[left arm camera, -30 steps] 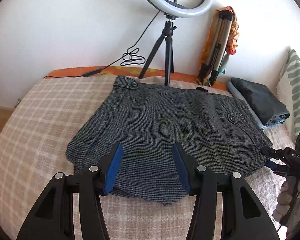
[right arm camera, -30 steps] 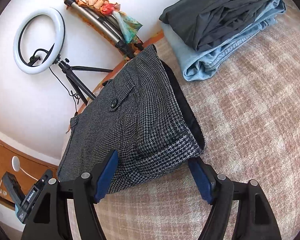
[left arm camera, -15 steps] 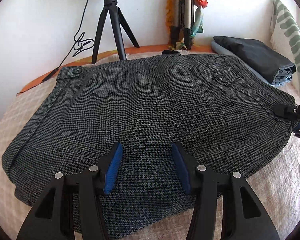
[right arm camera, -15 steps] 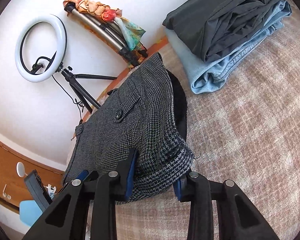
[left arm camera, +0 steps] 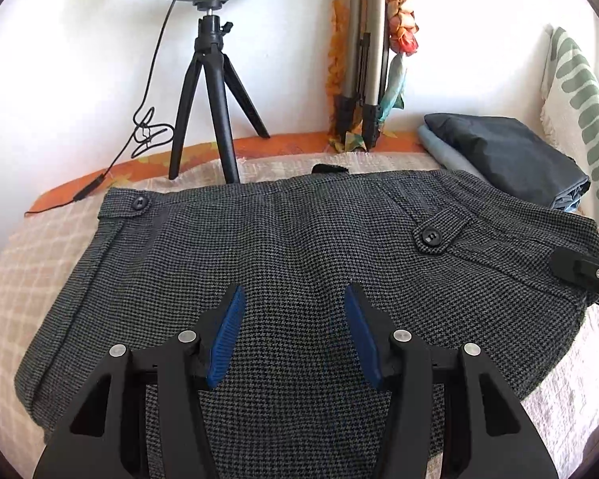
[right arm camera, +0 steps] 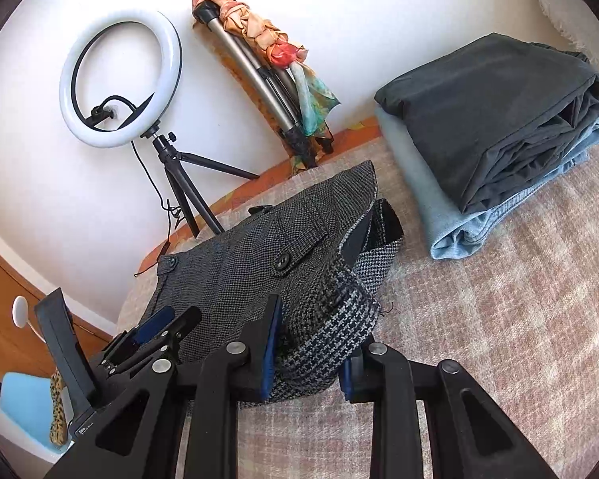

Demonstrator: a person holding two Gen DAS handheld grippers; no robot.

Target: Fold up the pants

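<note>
The left gripper [left arm camera: 291, 319] points down and forward with its blue pads spread apart, fabric lying under them, nothing pinched. The right gripper [right arm camera: 313, 343] has just been closing and now clamps a bunched fold of the pants [right arm camera: 331, 319] between its pads; in the left view its tip sits at three o'clock

Grey houndstooth pants [left arm camera: 283, 263], folded, one corner lifted

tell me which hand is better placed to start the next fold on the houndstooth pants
Right, probably: the right gripper has just closed on the pants' edge and has it raised. The left gripper hovers open over the middle, holding nothing.
</note>
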